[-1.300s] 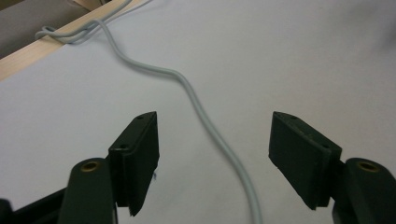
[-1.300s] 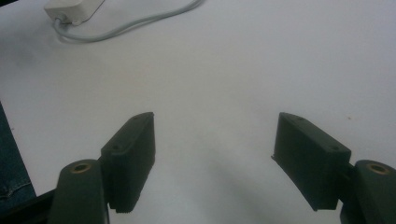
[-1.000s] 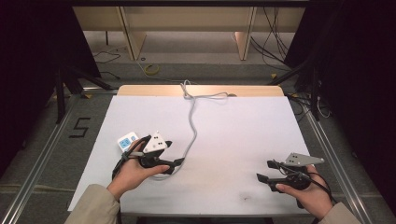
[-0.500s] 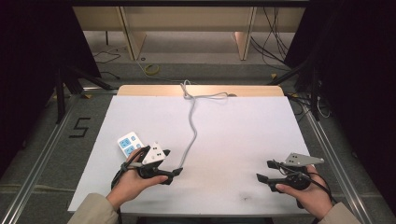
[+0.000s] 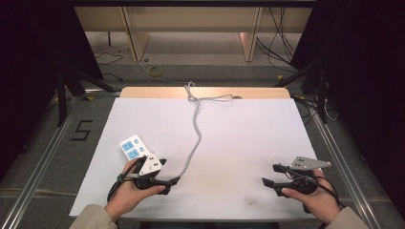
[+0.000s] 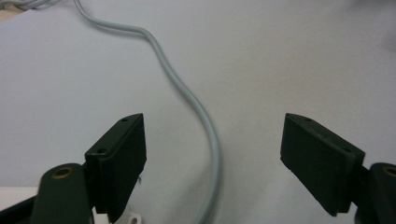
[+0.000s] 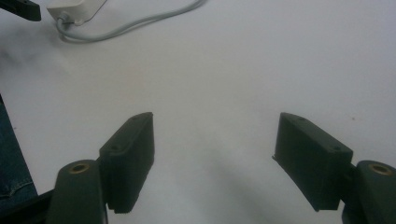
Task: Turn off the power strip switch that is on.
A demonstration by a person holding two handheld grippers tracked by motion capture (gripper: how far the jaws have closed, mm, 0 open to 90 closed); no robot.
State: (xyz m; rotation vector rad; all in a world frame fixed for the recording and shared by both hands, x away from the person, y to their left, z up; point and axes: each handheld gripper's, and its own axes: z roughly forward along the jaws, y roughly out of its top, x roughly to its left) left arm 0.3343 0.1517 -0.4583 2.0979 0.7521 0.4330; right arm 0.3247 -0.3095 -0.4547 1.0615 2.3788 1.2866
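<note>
White worktop (image 5: 239,143) seen from above, with a white power strip (image 5: 133,147) with blue sockets lying near its left front part. Grey cord (image 5: 195,129) running from the strip's near end in a loose curve up to the far edge of the worktop, bunched there and dropping over. Left claw (image 5: 162,177) held just beside the strip's near end, jaws wide apart and clamped on nothing; cord (image 6: 205,126) passing between them on the surface in the left gripper view, touched by neither jaw. Right claw (image 5: 270,175) well apart at the right front, likewise spread and empty, over bare worktop (image 7: 243,70), with strip end (image 7: 74,9) and cord loop far off at the top left of its view. Judged stage: early, nothing gripped yet. Apparently left to do: closing the left claw on the cord or strip and all handling after that.
</note>
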